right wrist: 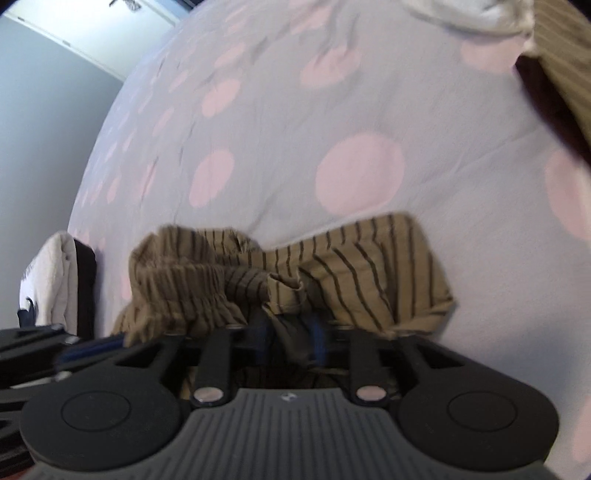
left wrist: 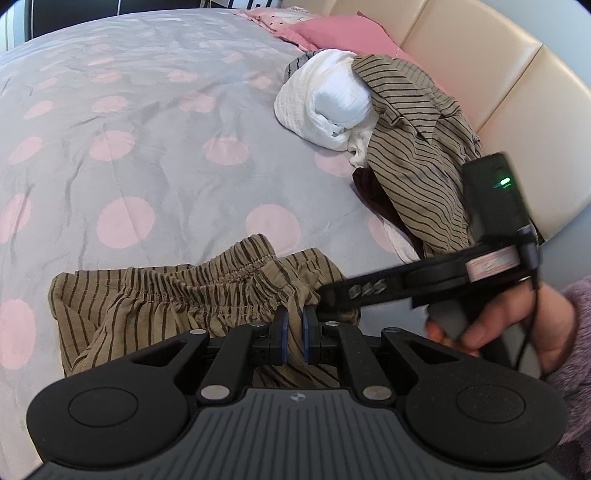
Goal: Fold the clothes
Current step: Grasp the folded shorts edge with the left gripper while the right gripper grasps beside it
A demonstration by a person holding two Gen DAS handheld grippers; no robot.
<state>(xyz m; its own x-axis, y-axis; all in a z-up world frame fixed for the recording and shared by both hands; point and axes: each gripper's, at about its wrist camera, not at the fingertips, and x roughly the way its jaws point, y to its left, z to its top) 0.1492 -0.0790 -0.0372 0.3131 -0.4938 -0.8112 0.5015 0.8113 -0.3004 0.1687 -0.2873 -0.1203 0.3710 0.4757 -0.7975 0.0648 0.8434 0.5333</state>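
- Left wrist view: the left gripper (left wrist: 294, 334) has its blue-padded fingers (left wrist: 282, 332) nearly together, pinching a fold of the tan, dark-striped cotton shorts (left wrist: 177, 295) just below the gathered elastic waistband
- The shorts lie crumpled on the near part of the grey bedspread with large pink dots (left wrist: 155, 147), the waistband running from the left across to the gripper
- The right gripper (left wrist: 332, 295) comes in from the right, held by a hand (left wrist: 517, 332) in a fuzzy mauve sleeve (left wrist: 572, 350); its tip is at the right end of the waistband, and from here I cannot tell how its fingers stand
- Further back on the right sits a pile of clothes: a rolled white gauzy cloth (left wrist: 332, 103), a tan striped shirt (left wrist: 413, 147) draped over it, and something dark maroon (left wrist: 373, 195) beneath
- A pink pillow (left wrist: 343, 33) and a cream padded headboard (left wrist: 498, 74) lie behind the pile
- Right wrist view, somewhat blurred: the right gripper (right wrist: 291, 343) has its fingers parted to a middling gap, with striped shorts (right wrist: 288, 280) fabric bunched over and hanging between them; the blue pads (right wrist: 317, 343) do not appear to press on it
- The shorts rest on the dotted bedspread (right wrist: 295, 129), waistband to the left, a leg to the right
- The left gripper (right wrist: 33, 347) shows at the left edge, beside the waistband
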